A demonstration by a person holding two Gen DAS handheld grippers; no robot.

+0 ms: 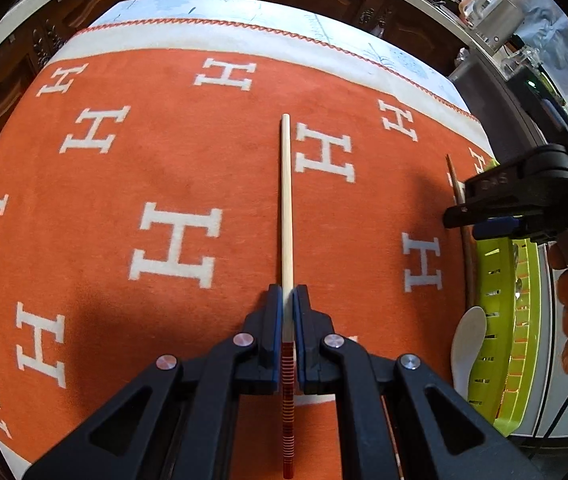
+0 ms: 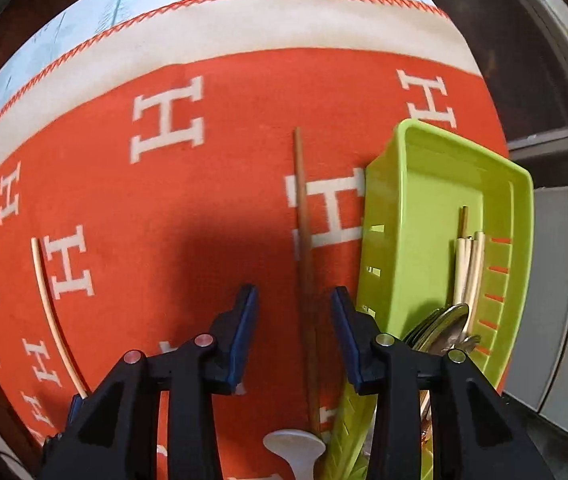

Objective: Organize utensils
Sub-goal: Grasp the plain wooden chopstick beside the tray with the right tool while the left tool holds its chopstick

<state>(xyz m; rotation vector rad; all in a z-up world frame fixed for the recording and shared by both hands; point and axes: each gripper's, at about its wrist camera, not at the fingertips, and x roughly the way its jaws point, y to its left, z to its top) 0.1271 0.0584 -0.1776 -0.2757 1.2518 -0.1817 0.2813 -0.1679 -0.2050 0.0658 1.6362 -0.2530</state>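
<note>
Left gripper [image 1: 287, 300] grasps a pale chopstick [image 1: 286, 200]; right gripper [image 2: 295, 300] hangs released over a brown chopstick [image 2: 303, 216], left of the basket [image 2: 399, 216].

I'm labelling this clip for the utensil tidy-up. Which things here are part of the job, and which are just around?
Part of the job:
- pale chopstick, in the left gripper
- brown chopstick, between the open right gripper fingers
- green tray holding utensils
- white spoon

Just around:
- orange cloth
- metal appliance

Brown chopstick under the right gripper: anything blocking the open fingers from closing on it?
Nothing visible. The brown chopstick lies bare on the orange cloth between the right gripper fingers; the green tray sits just beside it.
</note>
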